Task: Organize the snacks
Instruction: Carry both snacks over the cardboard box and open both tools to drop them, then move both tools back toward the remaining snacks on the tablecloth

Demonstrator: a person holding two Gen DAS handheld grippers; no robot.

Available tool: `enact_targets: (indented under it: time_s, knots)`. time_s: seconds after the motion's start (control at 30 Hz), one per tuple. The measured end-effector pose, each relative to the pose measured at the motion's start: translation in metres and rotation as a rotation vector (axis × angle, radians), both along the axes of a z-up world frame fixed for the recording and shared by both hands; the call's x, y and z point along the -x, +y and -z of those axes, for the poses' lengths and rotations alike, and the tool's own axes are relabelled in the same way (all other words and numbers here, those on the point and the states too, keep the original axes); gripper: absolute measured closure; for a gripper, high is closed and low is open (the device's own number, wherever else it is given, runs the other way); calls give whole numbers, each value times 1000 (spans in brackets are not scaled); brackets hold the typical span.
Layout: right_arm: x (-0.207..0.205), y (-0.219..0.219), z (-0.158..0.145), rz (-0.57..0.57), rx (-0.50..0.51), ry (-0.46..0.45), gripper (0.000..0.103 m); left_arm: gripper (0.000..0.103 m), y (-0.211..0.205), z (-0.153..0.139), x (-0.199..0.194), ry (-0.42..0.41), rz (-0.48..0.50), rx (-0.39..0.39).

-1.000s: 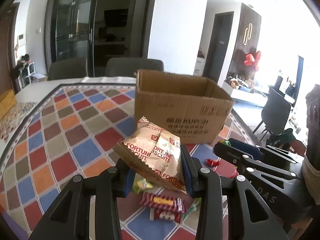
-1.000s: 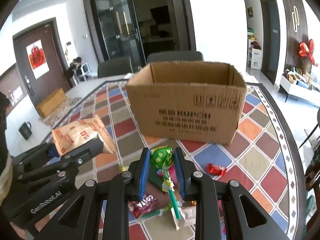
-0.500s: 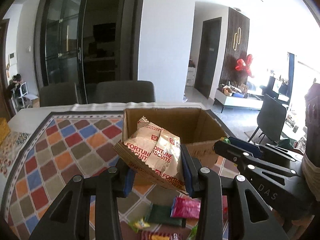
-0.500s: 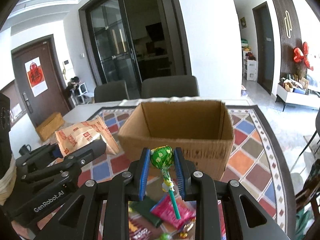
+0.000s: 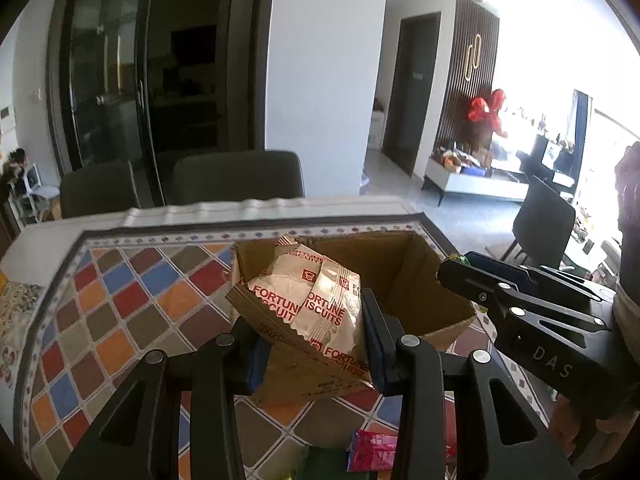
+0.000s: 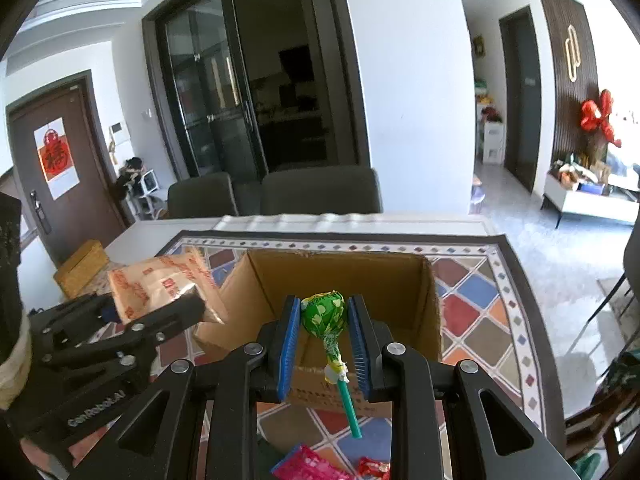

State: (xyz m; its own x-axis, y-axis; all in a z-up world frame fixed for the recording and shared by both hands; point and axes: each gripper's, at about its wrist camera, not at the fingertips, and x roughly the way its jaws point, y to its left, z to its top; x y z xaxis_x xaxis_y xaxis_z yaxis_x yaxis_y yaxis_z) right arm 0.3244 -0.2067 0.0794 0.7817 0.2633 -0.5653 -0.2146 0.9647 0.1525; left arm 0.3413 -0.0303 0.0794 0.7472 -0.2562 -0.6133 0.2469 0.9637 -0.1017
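**Two snacks poised over the box**

The biscuit packet [image 5: 308,304], at frame centre, is clamped in the left tool [image 5: 312,344]. The right tool [image 6: 324,336] pinches the lollipop [image 6: 323,312]. Both hang over the open cardboard box [image 6: 400,280], likely for dropping in.

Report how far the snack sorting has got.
Done: nothing shows inside the cardboard box yet. In hand: the left gripper holds a Fortune Biscuits packet, the right gripper a green lollipop, both at the box. Left: a pink packet and other wrapped snacks lie on the patterned cloth.
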Motion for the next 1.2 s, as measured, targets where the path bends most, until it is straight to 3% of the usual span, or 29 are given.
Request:
enact_targets:
  time_s: [0.33,0.43,0.53,0.57,0.93,1.2]
  knots:
    - [-45,-9,17,7,-3,119,77,62,-14,15,-38,96,7,-42]
    - [-49,-10,21,16,5,128,77,49,-16,16,-41,101,-1,-56]
    - [-46,-10,19,47,26,118,62,43,-14,13,-38,90,-16,-64]
    - [-45,-12,18,58,29,111,58,43,-14,13,-36,90,-19,-64]
    - [1,-23,7,48,-5,79,58,34,-21,-2,28,5,11,-74]
    - [52,-33,0,70,33,17,48,30,-29,-8,76,-49,34,-75]
